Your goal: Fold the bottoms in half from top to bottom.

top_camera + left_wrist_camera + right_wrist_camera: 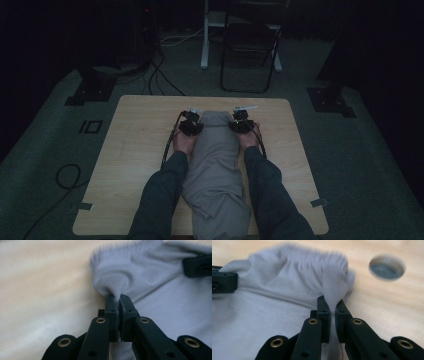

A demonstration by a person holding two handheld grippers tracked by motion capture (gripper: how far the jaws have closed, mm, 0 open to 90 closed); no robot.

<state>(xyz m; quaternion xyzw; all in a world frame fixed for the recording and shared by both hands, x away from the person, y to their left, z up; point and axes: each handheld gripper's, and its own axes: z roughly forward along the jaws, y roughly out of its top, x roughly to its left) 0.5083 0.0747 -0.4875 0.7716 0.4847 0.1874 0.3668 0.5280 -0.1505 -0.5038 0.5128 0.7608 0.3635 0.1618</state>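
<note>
A grey garment (215,165) lies lengthwise down the middle of the wooden table (135,150), its near end hanging over the front edge between the person's forearms. My left gripper (191,125) is shut on the garment's far left edge; in the left gripper view its jaws pinch a fold of grey cloth (117,298). On the far right edge my right gripper (241,123) is shut too, with a strip of cloth (334,297) squeezed between its jaws. The ribbed band (319,260) of the garment bunches just beyond.
A round hole (387,267) in the tabletop shows in the right gripper view. Beyond the table on the dark carpet stand a black folding chair (250,45), a white frame leg (205,35) and black stand bases (92,87), with cables (160,75) trailing.
</note>
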